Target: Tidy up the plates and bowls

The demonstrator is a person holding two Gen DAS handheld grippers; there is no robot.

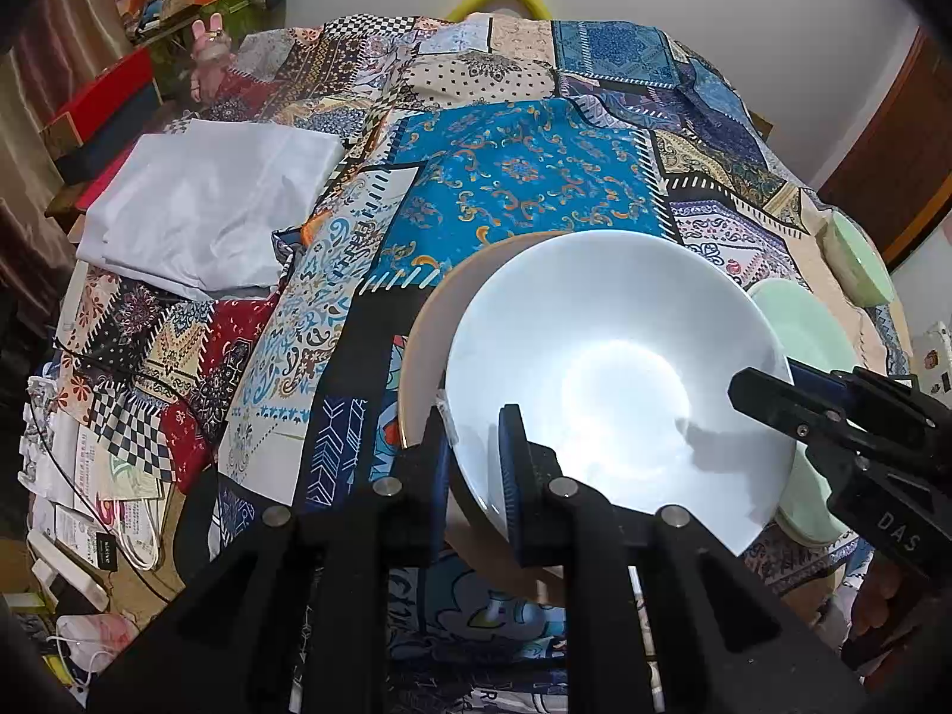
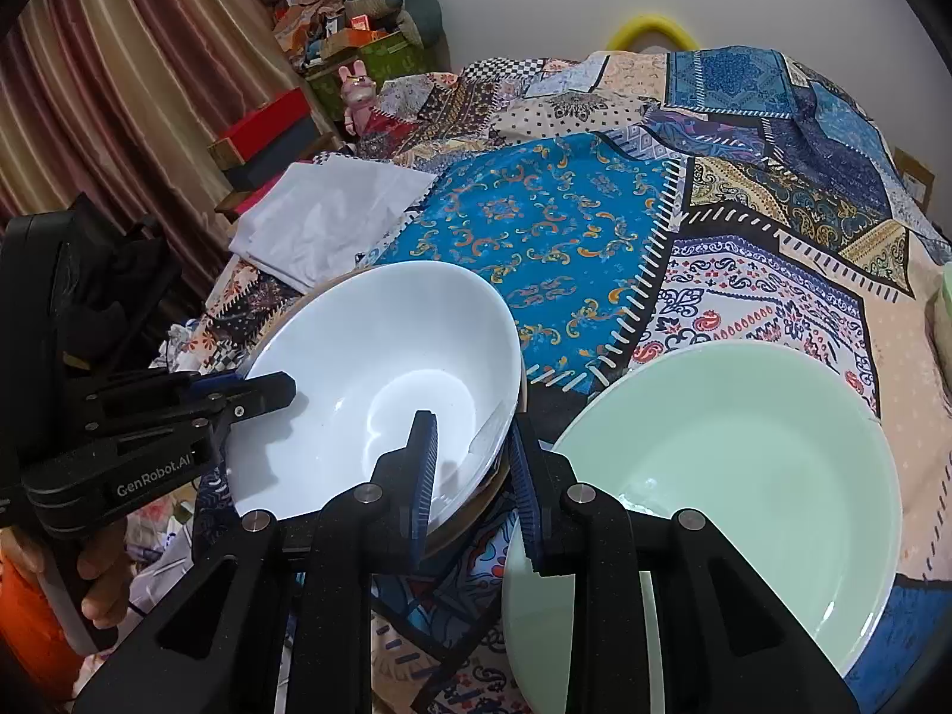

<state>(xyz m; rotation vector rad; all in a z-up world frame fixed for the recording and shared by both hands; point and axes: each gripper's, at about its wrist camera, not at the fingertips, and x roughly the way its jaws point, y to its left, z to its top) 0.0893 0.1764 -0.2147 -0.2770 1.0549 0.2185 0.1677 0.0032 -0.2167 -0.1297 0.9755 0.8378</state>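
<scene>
Patchwork cloth [image 1: 523,178] in blues, creams and reds covers the whole bed-like surface, with a folded white sheet [image 1: 202,208] lying on its far left part. A pale green plate [image 2: 726,476] lies flat at the near right. Just left of it sits the white bowl [image 1: 613,369], nested in a tan-rimmed dish [image 1: 428,327] whose edge shows past the bowl's left side. A second green dish [image 1: 857,262] rests well apart at the far right edge.

Both grippers tilt steeply downward onto the white bowl from the near side. The left gripper [image 1: 476,452] is clamped on the bowl's near-left rim, one blue pad inside the bowl and the other outside, pressed tight against the wall. The hand holding it [image 2: 101,583] shows below the handle in the right wrist view, fingers curled around the grip. The right gripper [image 2: 473,470] straddles the bowl's near-right rim, one finger inside and one outside between the bowl and the green plate; a visible gap shows between its outer pad and the rim, so its jaws stand slightly parted and are not pinching. Its handle reaches in from the right in the left wrist view, with fingers [image 1: 880,601] wrapped beneath
</scene>
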